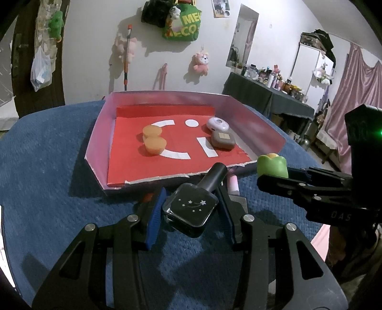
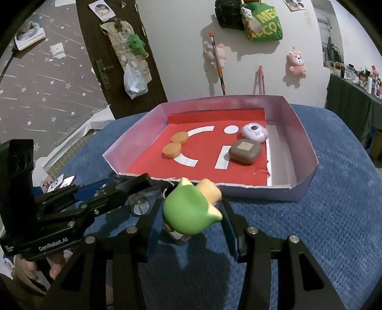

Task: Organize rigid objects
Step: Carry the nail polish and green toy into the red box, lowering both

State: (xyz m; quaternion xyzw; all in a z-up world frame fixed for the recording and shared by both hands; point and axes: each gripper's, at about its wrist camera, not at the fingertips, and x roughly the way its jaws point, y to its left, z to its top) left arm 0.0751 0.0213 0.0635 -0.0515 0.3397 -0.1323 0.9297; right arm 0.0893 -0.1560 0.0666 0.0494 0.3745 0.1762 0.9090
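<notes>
Carrying to tray: left gripper pinching bottle, right gripper pinching green figurine; next, lower inside and release.

We are in a lived-in home room: plush toys and a green shopping bag hang on the white wall behind the pink-walled tray, a dark door stands left of it, and right of it a cluttered counter and pink curtains
</notes>
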